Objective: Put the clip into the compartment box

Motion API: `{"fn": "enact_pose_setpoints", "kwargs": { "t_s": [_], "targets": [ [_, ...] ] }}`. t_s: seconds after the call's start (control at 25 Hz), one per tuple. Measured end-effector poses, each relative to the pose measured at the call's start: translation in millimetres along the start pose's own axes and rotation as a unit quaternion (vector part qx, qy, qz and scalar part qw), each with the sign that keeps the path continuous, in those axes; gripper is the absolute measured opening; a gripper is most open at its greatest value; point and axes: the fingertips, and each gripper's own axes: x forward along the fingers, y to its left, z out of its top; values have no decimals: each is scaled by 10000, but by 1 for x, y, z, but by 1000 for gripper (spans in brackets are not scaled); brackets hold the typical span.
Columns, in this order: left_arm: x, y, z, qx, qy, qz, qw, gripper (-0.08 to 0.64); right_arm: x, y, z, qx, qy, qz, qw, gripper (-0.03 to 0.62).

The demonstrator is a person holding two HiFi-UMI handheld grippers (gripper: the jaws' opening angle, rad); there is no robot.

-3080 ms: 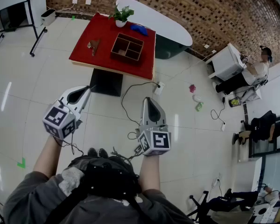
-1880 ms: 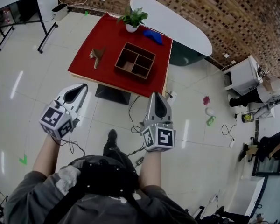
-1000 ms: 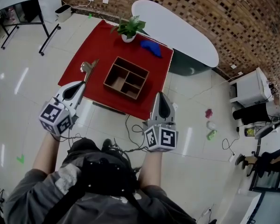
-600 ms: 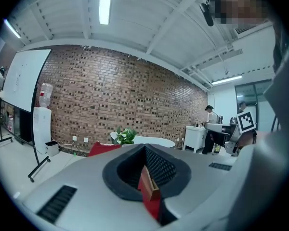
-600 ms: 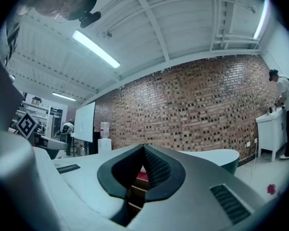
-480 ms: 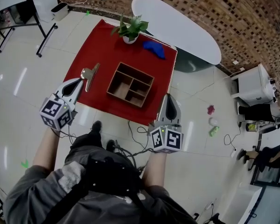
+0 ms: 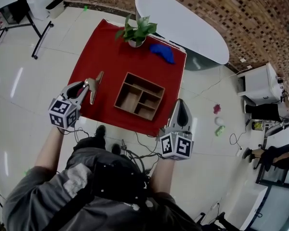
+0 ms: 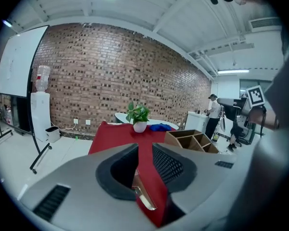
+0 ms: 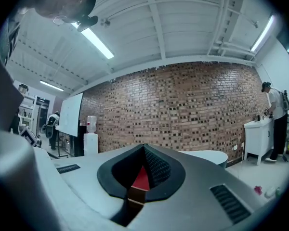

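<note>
A bronze metal clip (image 7: 97,81) lies near the left edge of the red table (image 7: 111,57). My left gripper (image 7: 86,84) has its tips right at the clip's near end. Its jaws are opening, and in the left gripper view the clip's handle (image 8: 143,196) lies low in the gap of the left gripper (image 8: 145,148) with no pad pressing on it. The wooden compartment box (image 7: 139,96) (image 8: 192,141) stands mid-table, to the clip's right. My right gripper (image 7: 181,102) (image 9: 143,148) hangs shut and empty over the table's near right edge.
A potted plant (image 7: 137,32) (image 8: 138,117) and a blue cloth (image 7: 163,52) sit at the table's far side. A white oval table (image 7: 183,23) stands behind it. Cables (image 7: 135,146) trail on the floor under the near edge. A whiteboard stand (image 7: 19,13) is far left.
I have come closer to the red table, and both grippers now reach over its near edge. The left gripper's tip has come up against the clip.
</note>
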Motion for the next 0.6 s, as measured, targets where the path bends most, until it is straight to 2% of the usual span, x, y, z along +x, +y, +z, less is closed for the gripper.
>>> {"fn": "enact_pose_setpoints", "kwargs": {
  "t_s": [0.12,0.24,0.36,0.6],
  "targets": [
    [23,16,-20,-52,368,-69,9993,193,16,1,-10,-27,77,-59,9999,11],
    [42,30,-42,-108,824,-89,9965,225,32,3,-16,-55,110,-106,9999,12],
    [56,42,-62,-260,1248,-143,9917,225,45,8,-18,-54,136,-146,9998,11],
    [84,59,-86,-555,1805,-346,9814,225,65,11,-28,-39,202,-263,9994,12]
  ]
}}
